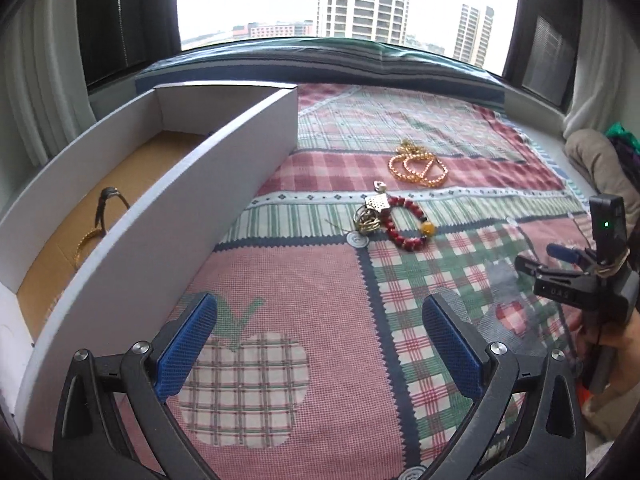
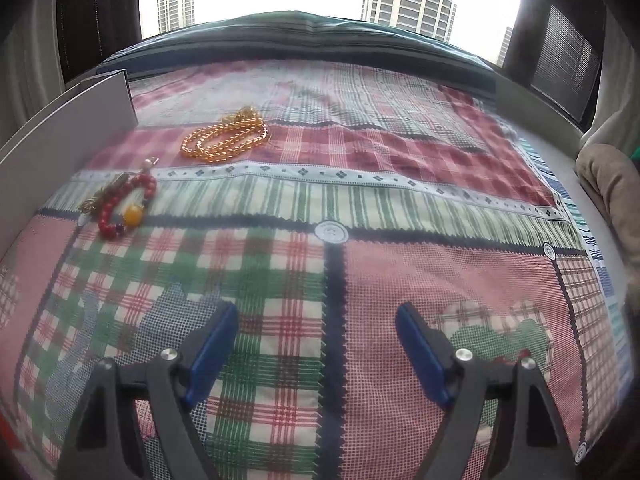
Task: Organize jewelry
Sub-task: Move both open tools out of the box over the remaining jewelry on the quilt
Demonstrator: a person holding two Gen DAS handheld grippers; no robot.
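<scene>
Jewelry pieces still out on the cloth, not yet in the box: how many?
3: an orange bead strand farthest off, a red bead bracelet nearer, and a small metal cluster touching it. More may hide within that cluster.

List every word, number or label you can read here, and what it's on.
Right gripper: small pale characters on its black body, too blurred to read.
Box: plain white walls, no print.
Quilt: round button-like marks, no legible lettering.
Nothing else carries text.
</scene>
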